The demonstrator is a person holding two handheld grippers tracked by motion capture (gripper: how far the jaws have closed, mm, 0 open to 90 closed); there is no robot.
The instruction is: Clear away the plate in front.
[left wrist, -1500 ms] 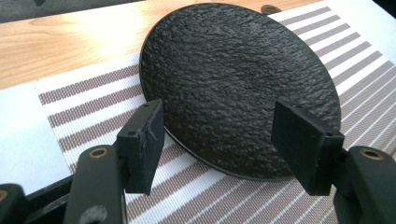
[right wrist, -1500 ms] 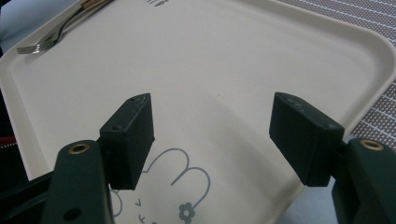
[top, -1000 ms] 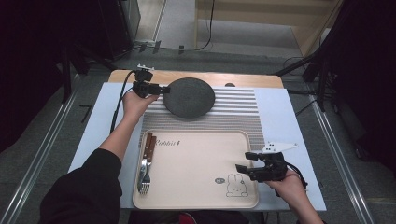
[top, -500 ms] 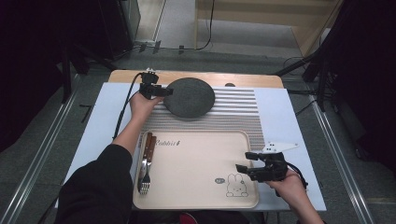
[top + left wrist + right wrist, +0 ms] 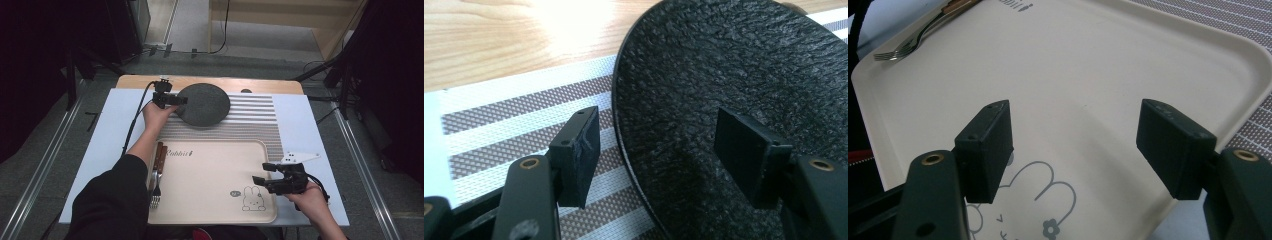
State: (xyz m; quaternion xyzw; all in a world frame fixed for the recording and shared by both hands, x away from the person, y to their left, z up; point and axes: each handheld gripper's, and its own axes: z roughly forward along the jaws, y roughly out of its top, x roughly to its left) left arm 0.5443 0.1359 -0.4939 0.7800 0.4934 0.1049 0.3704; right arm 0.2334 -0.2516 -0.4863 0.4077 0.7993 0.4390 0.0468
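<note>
A round, rough-textured black plate [image 5: 203, 104] lies at the far side of the table on a placemat of grey and white woven stripes [image 5: 250, 117], its far rim reaching over the light wooden board [image 5: 135, 81] behind the mat. The left gripper [image 5: 181, 100] sits at the plate's left rim, held in the person's left hand [image 5: 157, 116] with its black cable trailing back over the pale blue table cover [image 5: 107, 130]. In the left gripper view the two jaws stand wide apart astride the plate's edge [image 5: 744, 75]: one pad [image 5: 576, 150] hangs over the striped mat just outside the rim, the other pad [image 5: 744, 152] over the plate's pebbled surface, and neither pad visibly presses on the plate, so nothing is gripped. Nearer the person lies a cream rectangular plastic tray [image 5: 210, 175] printed with a small rabbit drawing [image 5: 252, 197] in its right near corner. A metal fork and a second piece of cutlery with wooden handles [image 5: 156, 172] lie side by side along the tray's left edge. The right gripper [image 5: 257, 180] is held in the right hand [image 5: 310, 197] at the tray's right near corner, just beside the rabbit. In the right gripper view its jaws also stand wide apart above the bare tray floor [image 5: 1073, 85], with nothing between them.
</note>
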